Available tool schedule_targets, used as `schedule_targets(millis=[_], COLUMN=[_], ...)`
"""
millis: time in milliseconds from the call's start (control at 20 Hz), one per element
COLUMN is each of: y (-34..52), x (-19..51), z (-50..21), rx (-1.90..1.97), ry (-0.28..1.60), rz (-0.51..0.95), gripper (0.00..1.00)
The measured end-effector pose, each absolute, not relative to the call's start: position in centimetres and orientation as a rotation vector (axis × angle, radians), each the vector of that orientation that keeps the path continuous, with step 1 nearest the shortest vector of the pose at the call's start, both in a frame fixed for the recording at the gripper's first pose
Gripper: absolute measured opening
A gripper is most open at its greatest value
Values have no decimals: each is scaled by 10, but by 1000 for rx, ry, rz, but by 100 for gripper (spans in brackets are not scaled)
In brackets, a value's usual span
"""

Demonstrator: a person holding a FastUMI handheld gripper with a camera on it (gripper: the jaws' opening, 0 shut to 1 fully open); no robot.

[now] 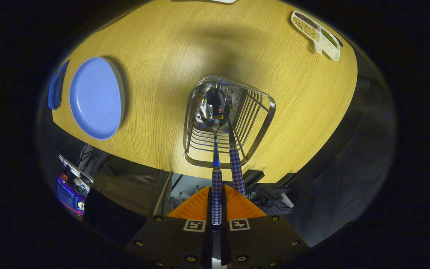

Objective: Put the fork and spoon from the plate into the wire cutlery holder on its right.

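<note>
The claw is clenched on the spoon by its checked handle, bowl hanging just inside the wire cutlery holder on the tabletop. The fork already leans there, touching-close on the right. The spoon's bowl may snag on the rim or knock the fork and tip the holder. The blue plate sits bare, far left.

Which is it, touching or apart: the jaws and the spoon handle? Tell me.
Touching. In the gripper view, the spoon's checked handle runs back between the gripper's closed jaws, which press it from both sides while its bowl hangs over the wire cutlery holder.
</note>
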State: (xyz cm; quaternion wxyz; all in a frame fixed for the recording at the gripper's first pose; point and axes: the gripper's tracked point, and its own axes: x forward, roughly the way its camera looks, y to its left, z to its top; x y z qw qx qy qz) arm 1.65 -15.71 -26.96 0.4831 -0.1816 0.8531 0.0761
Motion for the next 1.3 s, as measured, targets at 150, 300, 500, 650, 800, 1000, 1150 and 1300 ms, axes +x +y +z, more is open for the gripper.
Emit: schedule_targets(millis=[150,300,500,650,800,1000,1150,1300], y=[-157,-159,-158,-157,-148,-112,-85,-74], x=[26,32,41,47,55,50,36,26], z=[-267,-264,-259,-245,-228,-207,-193,-182], rx=[-454,-454,-441,-441,-402,-274,-192,-184], ry=[2067,2054,2014,1962,1833,1589,1425,1274], rz=[179,176,179,194,203,247,275,264], gripper=[10,11,11,18,26,26,26,26])
